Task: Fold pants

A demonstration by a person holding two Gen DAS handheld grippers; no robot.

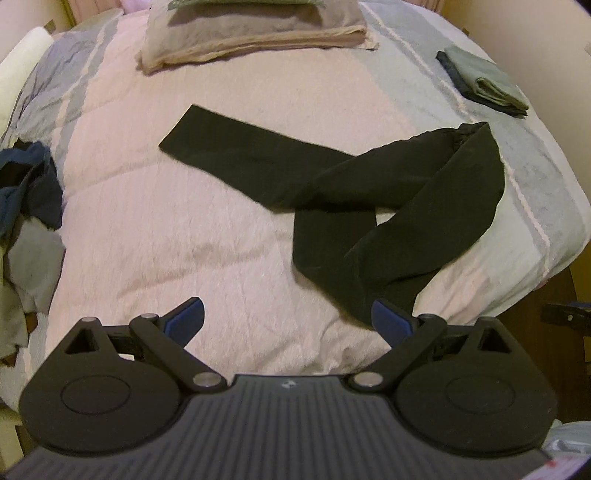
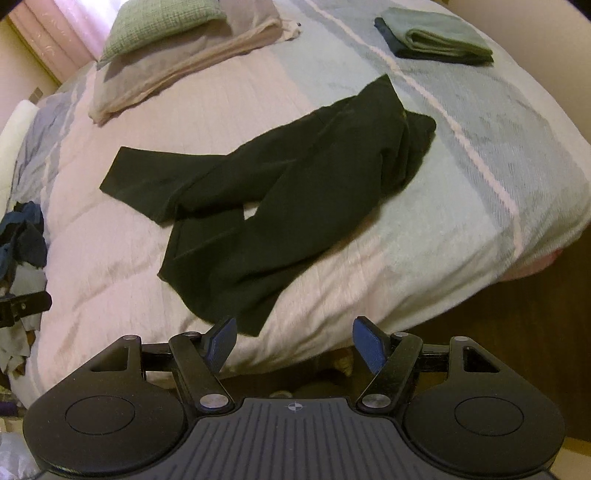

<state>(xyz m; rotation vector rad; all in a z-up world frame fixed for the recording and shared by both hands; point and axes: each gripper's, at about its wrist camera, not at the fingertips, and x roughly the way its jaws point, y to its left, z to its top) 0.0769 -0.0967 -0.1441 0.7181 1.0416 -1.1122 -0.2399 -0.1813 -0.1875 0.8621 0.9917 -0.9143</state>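
Black pants (image 1: 369, 206) (image 2: 280, 192) lie loosely on the bed, waist toward the far right, the two legs crossing over each other. One leg reaches out to the left and the other runs down toward the near edge. My left gripper (image 1: 288, 319) is open above the quilt, its right finger close to the near leg's hem. My right gripper (image 2: 293, 343) hangs open over the bed's near edge, just short of that same hem. Neither one holds anything.
The bed (image 1: 147, 221) (image 2: 443, 229) has a pink and pale blue quilt. Pillows (image 1: 251, 33) (image 2: 177, 48) sit at the head. Folded green clothes (image 1: 484, 81) (image 2: 439, 38) rest at the far right. A heap of loose clothes (image 1: 26, 206) (image 2: 22, 240) lies at the left.
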